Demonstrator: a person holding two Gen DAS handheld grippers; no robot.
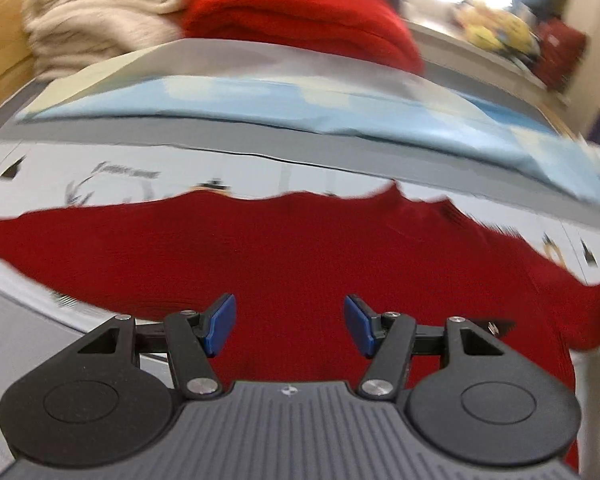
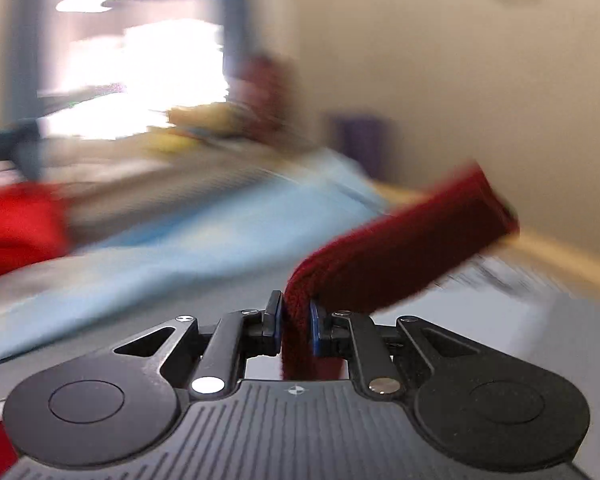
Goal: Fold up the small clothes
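A dark red knit garment (image 1: 292, 256) lies spread on a white printed board, filling the lower middle of the left wrist view. My left gripper (image 1: 290, 322) is open and empty, its blue pads just above the garment's near part. My right gripper (image 2: 294, 326) is shut on a fold of the dark red garment (image 2: 400, 248), and a sleeve-like strip of it sticks up and to the right, lifted off the surface. The right wrist view is blurred by motion.
A light blue cloth (image 1: 300, 108) lies folded across the table beyond the red garment, and shows in the right wrist view (image 2: 180, 240). Behind it sit a bright red folded garment (image 1: 300, 12) and cream folded knitwear (image 1: 100, 12). Yellow and red items (image 1: 520, 36) stand at the far right.
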